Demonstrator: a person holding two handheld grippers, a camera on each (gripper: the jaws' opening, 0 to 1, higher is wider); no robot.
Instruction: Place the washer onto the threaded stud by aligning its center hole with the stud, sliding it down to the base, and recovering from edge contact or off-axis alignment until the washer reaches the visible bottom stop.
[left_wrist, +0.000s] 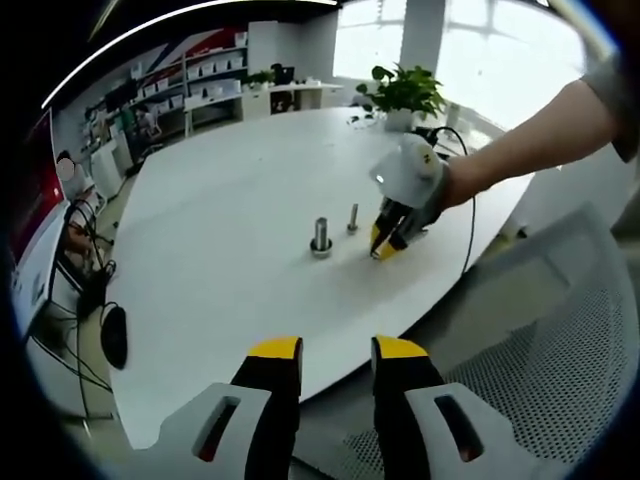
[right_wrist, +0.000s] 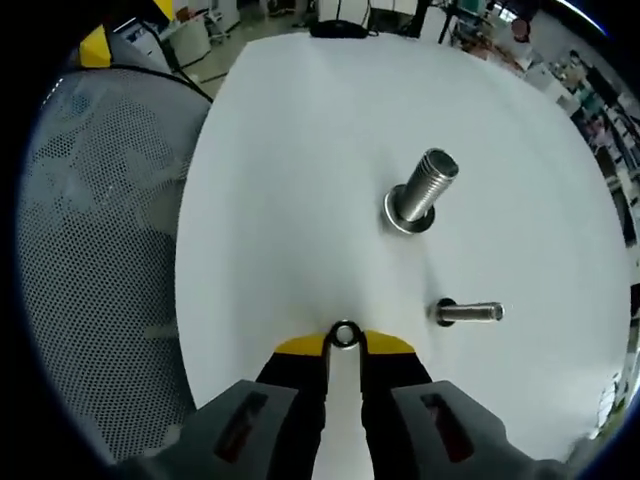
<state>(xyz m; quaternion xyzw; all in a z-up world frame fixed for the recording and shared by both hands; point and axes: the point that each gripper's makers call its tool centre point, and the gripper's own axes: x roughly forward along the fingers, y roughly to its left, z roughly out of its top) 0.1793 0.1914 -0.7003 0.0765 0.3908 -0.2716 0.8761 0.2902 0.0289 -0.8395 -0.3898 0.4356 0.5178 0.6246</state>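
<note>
My right gripper (right_wrist: 344, 345) is shut on a small metal washer (right_wrist: 344, 334), which is pinched on edge between the yellow fingertips just above the white table (right_wrist: 300, 150). Ahead and to the right stands a large threaded stud (right_wrist: 428, 183) with a wide ring at its base. A smaller bolt (right_wrist: 470, 312) stands nearer, to the right of the tips. In the left gripper view, the right gripper (left_wrist: 385, 247), held by a hand, hovers low beside the small bolt (left_wrist: 353, 218) and the large stud (left_wrist: 320, 236). My left gripper (left_wrist: 336, 352) stays open off the table's near edge, holding nothing.
A grey mesh chair (right_wrist: 95, 250) stands by the table's edge; its mesh back (left_wrist: 545, 350) is to the right of the left gripper. A potted plant (left_wrist: 405, 92) and a black cable (left_wrist: 470, 200) sit at the far end. Shelves and a desk line the back wall.
</note>
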